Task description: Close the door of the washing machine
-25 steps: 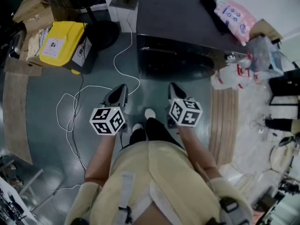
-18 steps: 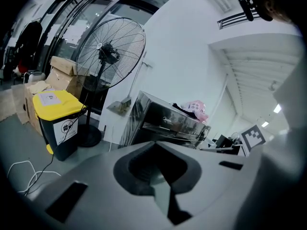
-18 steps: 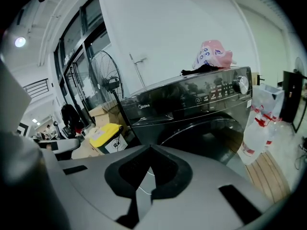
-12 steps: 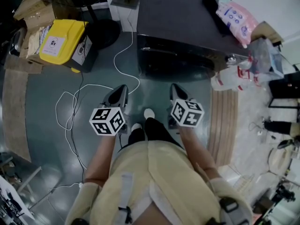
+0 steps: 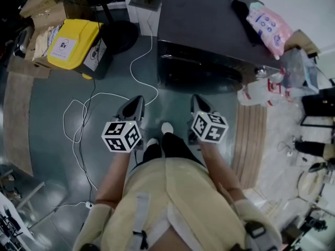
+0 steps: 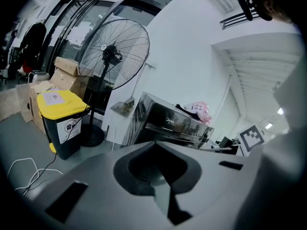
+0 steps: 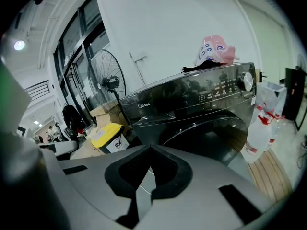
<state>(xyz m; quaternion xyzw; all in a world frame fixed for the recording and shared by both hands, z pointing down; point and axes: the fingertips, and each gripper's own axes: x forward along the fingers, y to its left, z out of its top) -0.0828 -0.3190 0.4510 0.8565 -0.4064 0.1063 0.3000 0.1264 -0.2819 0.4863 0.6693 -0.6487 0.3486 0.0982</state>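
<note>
Left gripper (image 5: 136, 102) and right gripper (image 5: 198, 101) hung short of the washing machine (image 5: 209, 25), fingers fully together, empty. Door (image 7: 211, 138) appeared already shut; next move judged a confirming press.

Probably a workshop or lab: washing machine (image 5: 209, 25) among cardboard boxes (image 5: 37, 5), yellow-lidded bin (image 5: 73, 42), pedestal fan (image 6: 114, 56), loose cables (image 5: 131, 63).

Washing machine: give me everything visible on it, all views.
The washing machine is a dark, glossy front-loader standing upright on the grey-green floor. Its control panel has lit symbols and a round knob at the right. The round door below it looks shut against the front. A pink bag and a dark cloth lie on its top.
</note>
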